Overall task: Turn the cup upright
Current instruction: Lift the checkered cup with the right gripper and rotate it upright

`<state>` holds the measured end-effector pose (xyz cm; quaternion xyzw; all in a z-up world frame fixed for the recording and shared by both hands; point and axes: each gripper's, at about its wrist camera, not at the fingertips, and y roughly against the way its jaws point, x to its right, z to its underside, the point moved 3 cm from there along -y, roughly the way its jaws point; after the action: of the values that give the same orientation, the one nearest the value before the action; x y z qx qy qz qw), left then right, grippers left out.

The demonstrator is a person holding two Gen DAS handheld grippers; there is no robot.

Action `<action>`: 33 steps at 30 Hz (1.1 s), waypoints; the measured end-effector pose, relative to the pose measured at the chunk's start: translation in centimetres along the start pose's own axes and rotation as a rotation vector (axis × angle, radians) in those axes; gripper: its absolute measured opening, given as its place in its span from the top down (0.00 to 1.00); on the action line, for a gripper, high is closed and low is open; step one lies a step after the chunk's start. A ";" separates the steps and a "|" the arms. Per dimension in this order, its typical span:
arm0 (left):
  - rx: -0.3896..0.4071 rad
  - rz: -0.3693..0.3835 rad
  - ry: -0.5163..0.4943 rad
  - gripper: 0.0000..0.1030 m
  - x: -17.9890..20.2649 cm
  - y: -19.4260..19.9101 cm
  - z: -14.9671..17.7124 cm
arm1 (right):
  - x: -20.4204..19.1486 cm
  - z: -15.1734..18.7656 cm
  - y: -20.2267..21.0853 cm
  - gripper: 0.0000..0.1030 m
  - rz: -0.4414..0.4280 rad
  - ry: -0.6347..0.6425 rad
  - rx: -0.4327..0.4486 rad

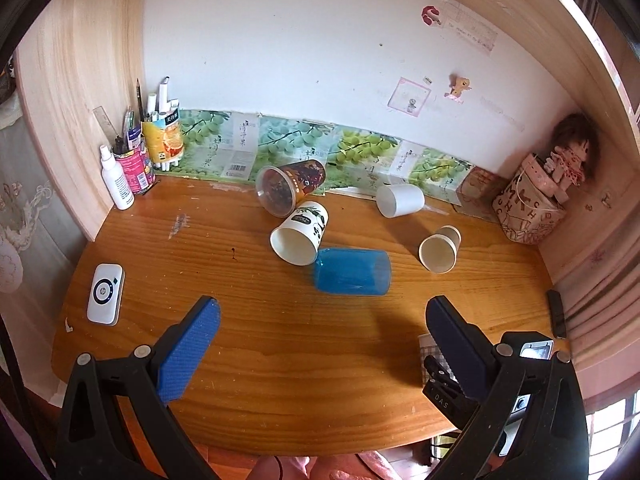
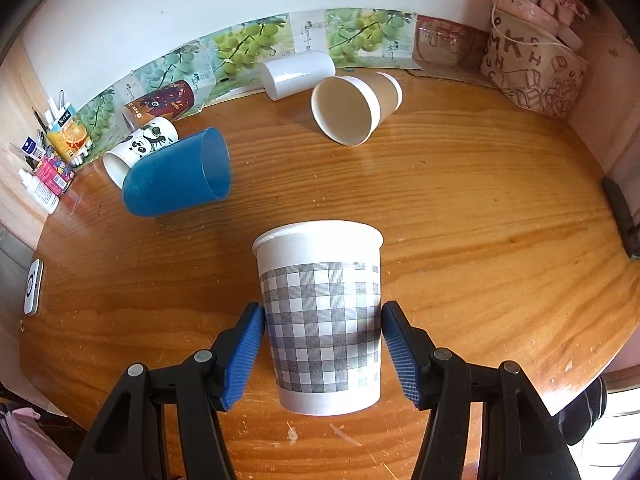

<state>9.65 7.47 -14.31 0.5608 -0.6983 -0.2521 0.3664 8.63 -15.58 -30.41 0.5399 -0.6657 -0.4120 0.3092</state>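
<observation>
A grey-checked paper cup (image 2: 320, 316) stands upright between the blue pads of my right gripper (image 2: 324, 320); the pads sit at its sides, touching or nearly so. A corner of it shows behind my left gripper's right finger in the left wrist view (image 1: 426, 350). Several cups lie on their sides on the wooden desk (image 1: 280, 344): a blue plastic cup (image 1: 352, 271) (image 2: 176, 174), a panda cup (image 1: 300, 232) (image 2: 140, 148), a brown-sleeved cup (image 1: 439, 249) (image 2: 354, 106), a white cup (image 1: 400, 199) (image 2: 298, 73) and a dark printed cup (image 1: 290, 189) (image 2: 162, 103). My left gripper (image 1: 320, 316) is open and empty above the desk's front.
Pen holders (image 1: 140, 160) and a spray bottle (image 1: 117, 182) stand at the back left. A white device (image 1: 105, 293) lies at the left edge. A printed bag with a doll (image 1: 532, 200) fills the back right corner. A dark object (image 1: 557, 312) lies at the right edge.
</observation>
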 end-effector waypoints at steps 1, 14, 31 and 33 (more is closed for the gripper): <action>-0.004 0.006 -0.010 0.00 0.2 -0.1 0.1 | 0.2 0.3 0.1 0.41 0.003 -0.009 0.001; -0.037 0.015 -0.109 0.01 2.3 -0.9 0.6 | 2.3 1.4 0.3 0.40 -0.010 -0.108 0.034; -0.101 0.014 -0.131 0.01 6.7 -2.4 1.6 | 3.4 2.7 0.5 0.25 -0.110 -0.056 0.027; -0.118 0.004 -0.125 0.01 7.3 -2.7 1.9 | 3.7 2.8 0.7 0.25 -0.128 -0.044 0.023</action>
<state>9.02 -0.37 -15.90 0.5199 -0.7050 -0.3267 0.3549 5.10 -18.55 -31.26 0.5757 -0.6410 -0.4352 0.2613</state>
